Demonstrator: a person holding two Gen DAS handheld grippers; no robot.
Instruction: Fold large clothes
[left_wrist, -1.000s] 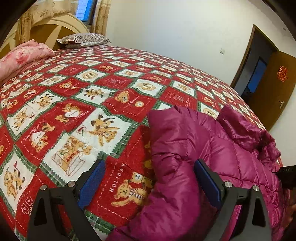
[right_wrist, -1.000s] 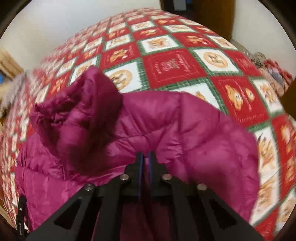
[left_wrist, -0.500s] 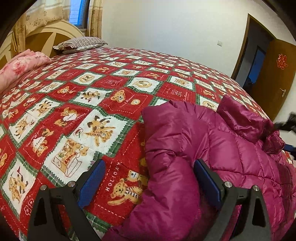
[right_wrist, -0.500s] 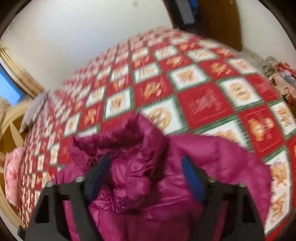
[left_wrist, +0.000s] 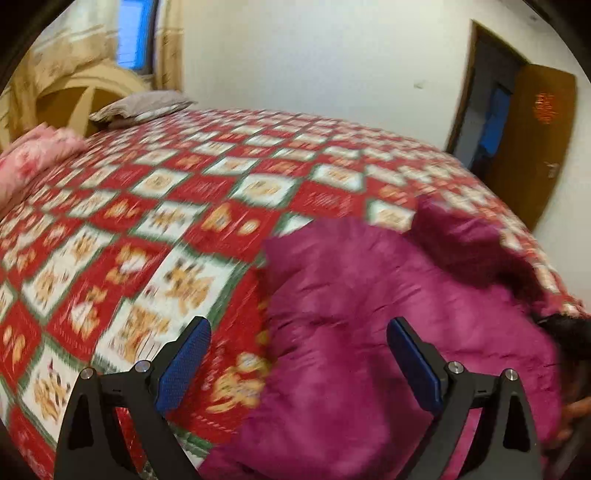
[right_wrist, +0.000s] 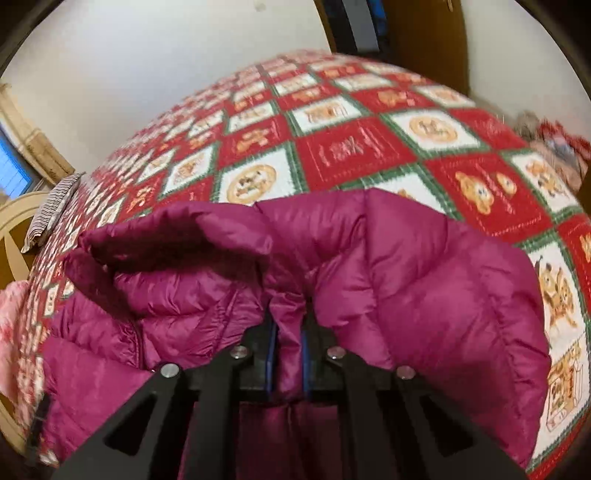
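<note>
The jacket (right_wrist: 424, 288) is quilted, puffy magenta cloth with a slight sheen. The bedspread (right_wrist: 354, 147) is matt printed cloth. Gripper arms look matt black plastic with shiny metal screws (right_wrist: 334, 350); pads (left_wrist: 184, 365) are dotted blue rubber. Lower-left headboard (right_wrist: 14, 221) is smooth wood

White walls (left_wrist: 314, 55). Bed (left_wrist: 221, 192) under red-green checked bear quilt. Curved wooden headboard (left_wrist: 74, 99), curtained window (left_wrist: 135, 33) upper left; open brown door (left_wrist: 532, 140) right.

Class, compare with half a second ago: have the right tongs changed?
Yes. The right tongs, open then, are now shut on a fold of the magenta jacket, closer over the bedspread.
</note>
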